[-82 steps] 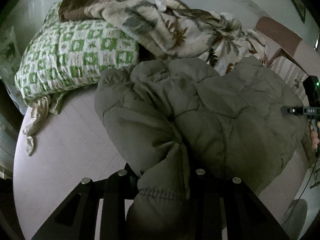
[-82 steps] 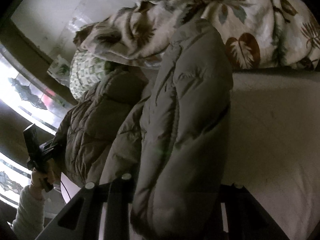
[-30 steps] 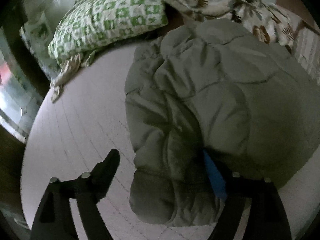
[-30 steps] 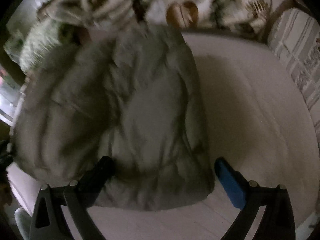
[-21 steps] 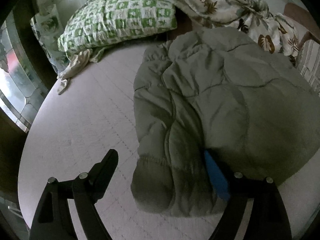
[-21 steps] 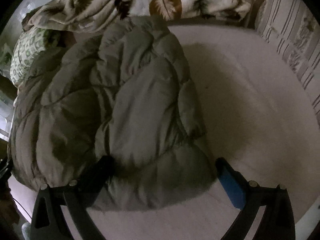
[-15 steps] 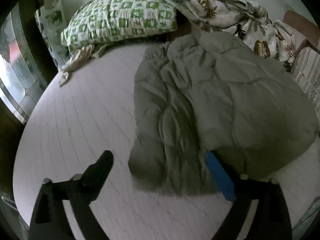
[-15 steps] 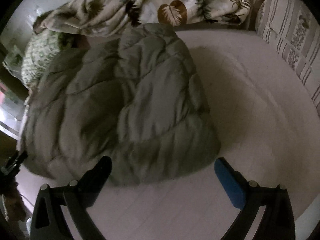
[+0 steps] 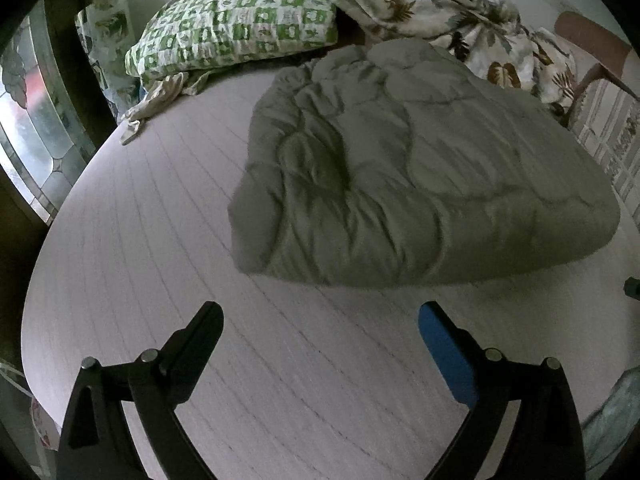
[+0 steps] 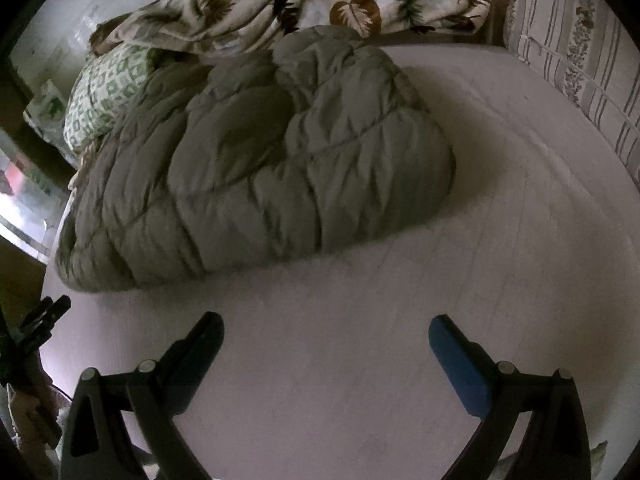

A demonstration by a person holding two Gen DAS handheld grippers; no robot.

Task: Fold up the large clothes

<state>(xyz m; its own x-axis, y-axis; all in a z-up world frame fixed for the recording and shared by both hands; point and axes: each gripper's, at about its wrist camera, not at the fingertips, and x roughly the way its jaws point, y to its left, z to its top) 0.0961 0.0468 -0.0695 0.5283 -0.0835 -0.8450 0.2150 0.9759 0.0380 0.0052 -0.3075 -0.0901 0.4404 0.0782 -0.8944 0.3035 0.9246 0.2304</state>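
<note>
An olive-green quilted puffer jacket (image 9: 412, 176) lies folded in a thick bundle on the pale bed sheet (image 9: 160, 240). The same jacket (image 10: 260, 168) fills the middle of the right wrist view. My left gripper (image 9: 320, 320) stands open over bare sheet, a short way in front of the jacket's near edge, with nothing between its fingers. My right gripper (image 10: 326, 326) is open too, over bare sheet near the jacket's front edge, and holds nothing. The left gripper's tip (image 10: 44, 320) shows at the left edge of the right wrist view.
A green-and-white checked pillow (image 9: 236, 32) and a leaf-print blanket (image 9: 452, 20) lie behind the jacket. A small pale cloth (image 9: 152, 104) sits beside the pillow. A striped cushion (image 10: 580, 60) lines the bed's right side. A window (image 9: 28, 128) stands at the left.
Both grippers, earlier shut on the jacket's edges, have let go and drawn back from it. The jacket now rests flat on the bed, clear of both sets of fingers.
</note>
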